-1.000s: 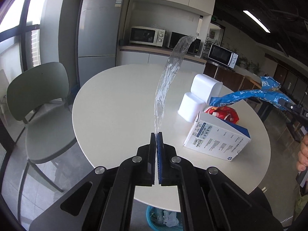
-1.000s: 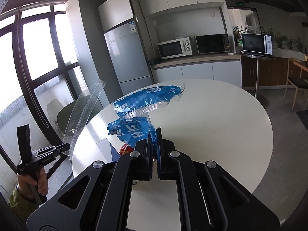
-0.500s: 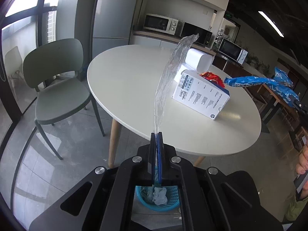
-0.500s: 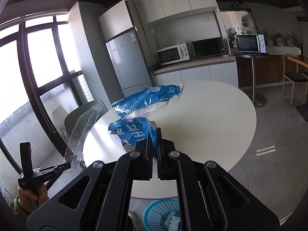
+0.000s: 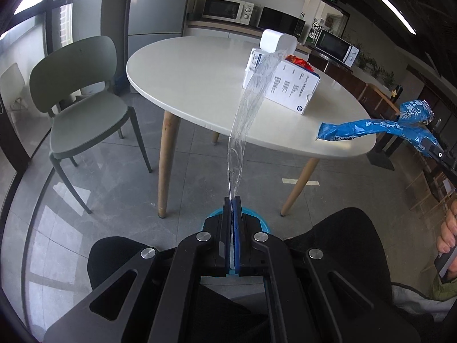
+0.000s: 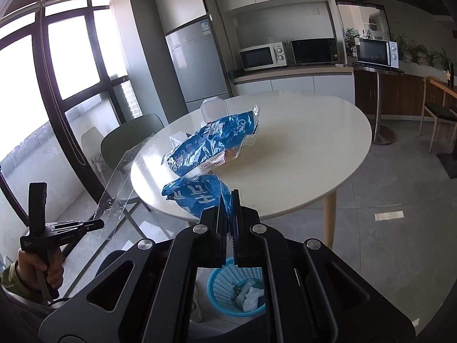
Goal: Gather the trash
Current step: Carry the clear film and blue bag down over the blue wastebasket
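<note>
Beside the round table (image 5: 205,91), a chair (image 5: 82,108).

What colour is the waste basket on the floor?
Light blue, with a mesh wall; the waste basket shows best in the right wrist view.

An HP logo sits on the white box (image 5: 288,88) (its fine print is unreadable); white lettering on the blue wrapper (image 6: 212,140) is illegible
</note>
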### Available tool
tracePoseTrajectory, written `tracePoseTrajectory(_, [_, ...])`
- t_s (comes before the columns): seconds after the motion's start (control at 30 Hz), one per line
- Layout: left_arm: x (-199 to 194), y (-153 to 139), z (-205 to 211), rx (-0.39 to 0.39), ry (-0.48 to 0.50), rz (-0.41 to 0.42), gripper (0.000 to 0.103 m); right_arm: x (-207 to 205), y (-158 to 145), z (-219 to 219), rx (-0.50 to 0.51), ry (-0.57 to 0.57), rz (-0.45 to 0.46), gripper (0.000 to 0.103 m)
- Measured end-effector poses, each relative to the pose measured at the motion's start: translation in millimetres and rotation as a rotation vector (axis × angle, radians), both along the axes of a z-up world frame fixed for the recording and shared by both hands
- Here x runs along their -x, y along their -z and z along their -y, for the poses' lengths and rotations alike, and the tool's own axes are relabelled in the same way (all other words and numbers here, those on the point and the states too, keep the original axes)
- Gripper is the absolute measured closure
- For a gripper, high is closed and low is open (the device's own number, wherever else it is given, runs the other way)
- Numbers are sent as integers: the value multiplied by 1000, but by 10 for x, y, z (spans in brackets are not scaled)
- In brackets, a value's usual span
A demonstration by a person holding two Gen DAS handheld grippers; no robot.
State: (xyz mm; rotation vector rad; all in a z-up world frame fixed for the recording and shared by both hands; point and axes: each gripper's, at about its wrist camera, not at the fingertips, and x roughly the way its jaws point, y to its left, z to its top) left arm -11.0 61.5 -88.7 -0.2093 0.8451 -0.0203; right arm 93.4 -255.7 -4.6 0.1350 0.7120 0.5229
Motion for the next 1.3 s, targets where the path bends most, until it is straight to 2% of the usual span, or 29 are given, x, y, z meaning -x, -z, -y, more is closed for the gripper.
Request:
tracePoseTrajectory(0.23, [142,461,16,8,46,-168,102,235,308,-156,61,-77,-85,100])
tracePoseTrajectory(0.4, [121,872,-141,75,22,-317,102,275,661,-283,100,-85,-163,100])
tracePoseTrajectory(0.7, [-145,1286,6,119,48,-393,101,210,1189,-366,147,-56,-253,100])
tracePoseTrajectory(0.87, [-384,1609,133,158,60,-480,101,123,1485,-394,174,-28,-295,100])
tracePoseTrajectory(1.3, [-857,2330,361,144,64,-672,101,-259,2228,-504,229,52,-446,100])
